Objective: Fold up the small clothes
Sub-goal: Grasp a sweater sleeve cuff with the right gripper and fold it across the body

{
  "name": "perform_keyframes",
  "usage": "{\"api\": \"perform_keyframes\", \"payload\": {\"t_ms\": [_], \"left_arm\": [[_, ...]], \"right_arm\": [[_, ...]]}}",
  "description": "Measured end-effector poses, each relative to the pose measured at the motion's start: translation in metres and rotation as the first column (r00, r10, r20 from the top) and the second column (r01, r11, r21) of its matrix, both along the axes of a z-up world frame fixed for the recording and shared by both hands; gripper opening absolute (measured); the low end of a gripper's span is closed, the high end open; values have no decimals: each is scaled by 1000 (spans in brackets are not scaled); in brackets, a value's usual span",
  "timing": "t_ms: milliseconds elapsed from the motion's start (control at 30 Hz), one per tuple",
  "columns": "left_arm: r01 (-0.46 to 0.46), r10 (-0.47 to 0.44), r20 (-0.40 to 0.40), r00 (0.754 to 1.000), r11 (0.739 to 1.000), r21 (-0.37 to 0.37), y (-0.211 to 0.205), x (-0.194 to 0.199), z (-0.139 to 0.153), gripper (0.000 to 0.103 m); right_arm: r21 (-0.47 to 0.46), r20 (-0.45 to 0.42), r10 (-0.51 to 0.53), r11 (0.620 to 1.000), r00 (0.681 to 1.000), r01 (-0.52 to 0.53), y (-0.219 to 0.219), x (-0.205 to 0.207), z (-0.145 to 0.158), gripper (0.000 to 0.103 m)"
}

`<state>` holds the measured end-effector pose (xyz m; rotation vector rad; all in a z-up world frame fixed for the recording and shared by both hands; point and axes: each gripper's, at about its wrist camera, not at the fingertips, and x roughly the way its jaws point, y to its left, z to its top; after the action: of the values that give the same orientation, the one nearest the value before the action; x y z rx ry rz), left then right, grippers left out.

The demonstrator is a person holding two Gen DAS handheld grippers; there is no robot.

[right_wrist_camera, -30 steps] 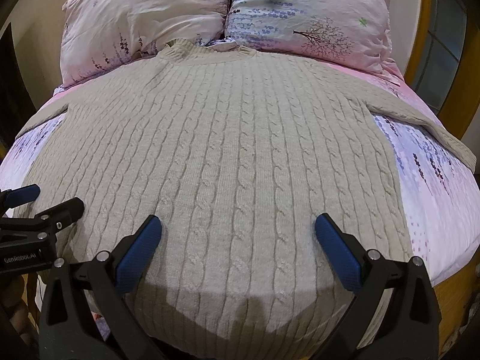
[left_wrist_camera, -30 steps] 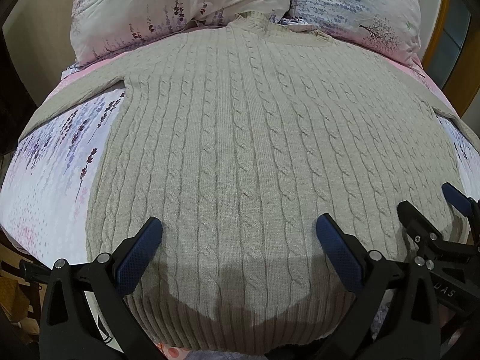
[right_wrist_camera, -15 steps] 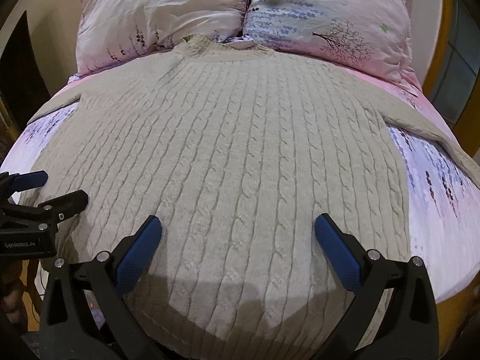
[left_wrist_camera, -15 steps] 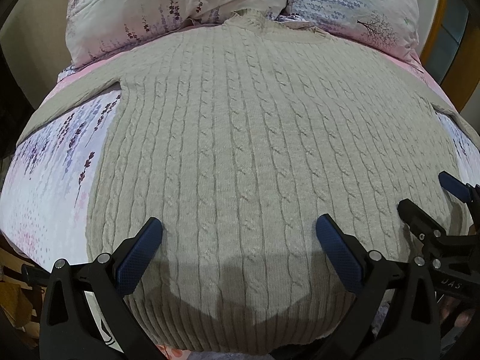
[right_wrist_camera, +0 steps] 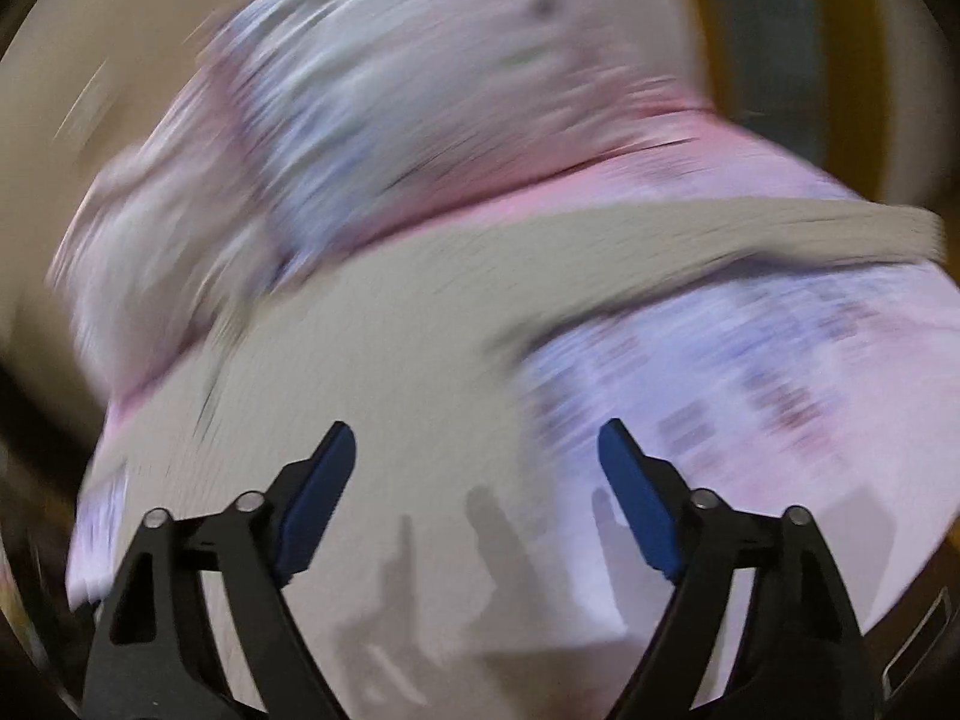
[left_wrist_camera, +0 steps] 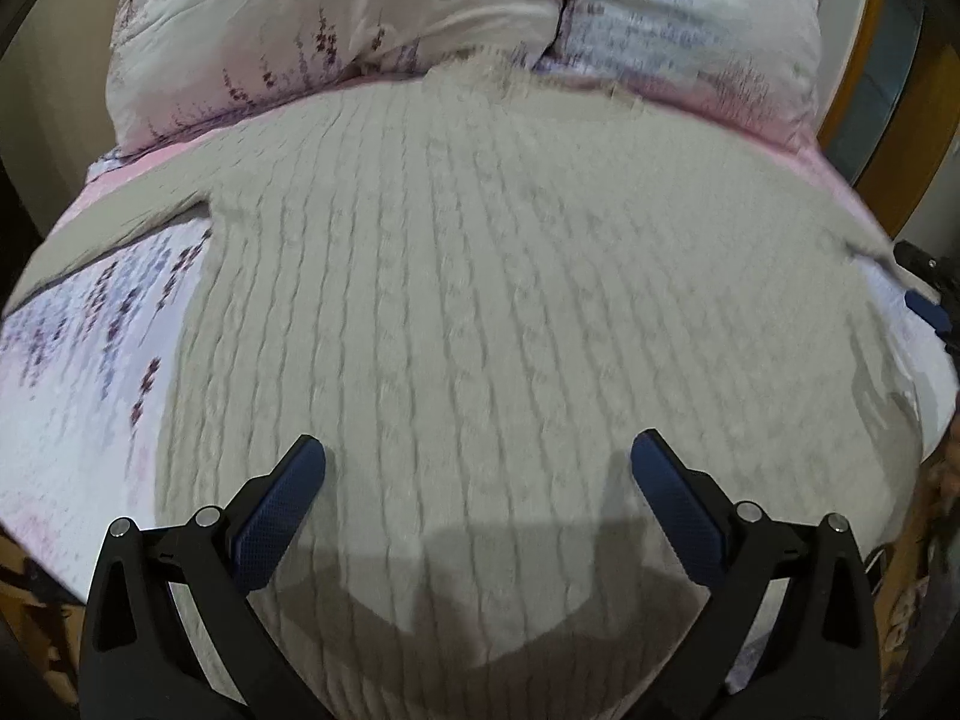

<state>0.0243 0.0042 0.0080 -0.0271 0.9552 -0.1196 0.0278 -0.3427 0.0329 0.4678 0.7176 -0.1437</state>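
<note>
Since the earlier frames, the right gripper (right_wrist_camera: 477,468) has swung toward the sweater's right side and rolled, its jaws having just been closing partway, with nothing between them. Left wrist view: the left gripper (left_wrist_camera: 478,483) hangs with jaws wide apart and empty over the hem half of the cable-knit sweater (left_wrist_camera: 510,312), which lies flat on the floral bedsheet (left_wrist_camera: 90,372), its collar at 12 o'clock against the pillows (left_wrist_camera: 336,12); the right gripper shows only at 3 o'clock, off the sweater's edge. Right wrist view, heavily blurred: the right sleeve (right_wrist_camera: 750,234) runs out toward 2 o'clock, with bare sheet at 3 o'clock. The step judged in hand is reaching for that sleeve; pinching near the cuff should fold it cleanly. The bed edge lies close at 4 o'clock, while open room lies toward the sweater's middle.
</note>
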Motion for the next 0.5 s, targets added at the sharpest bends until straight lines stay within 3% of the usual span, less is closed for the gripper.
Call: {"api": "perform_keyframes", "payload": {"t_ms": [100,233,400,500], "left_arm": [[8,-5,57,998,998,-58,5,5,6,102],[14,2,155,988,994,-104,8,11,15,102],[35,-14,165,986,991,-127,8,26,23,102],[36,-13,164,986,990,-137,8,35,23,102]], "right_arm": [[116,4,-185,976,983,184,-72,-1,2,68],[224,-26,-401,890,916,396,-157,-5,-7,60],[322,-93,-545,776,833,543,-224,-12,-29,49],[324,-139,-577,741,805,588,-245,-8,-38,46]]}}
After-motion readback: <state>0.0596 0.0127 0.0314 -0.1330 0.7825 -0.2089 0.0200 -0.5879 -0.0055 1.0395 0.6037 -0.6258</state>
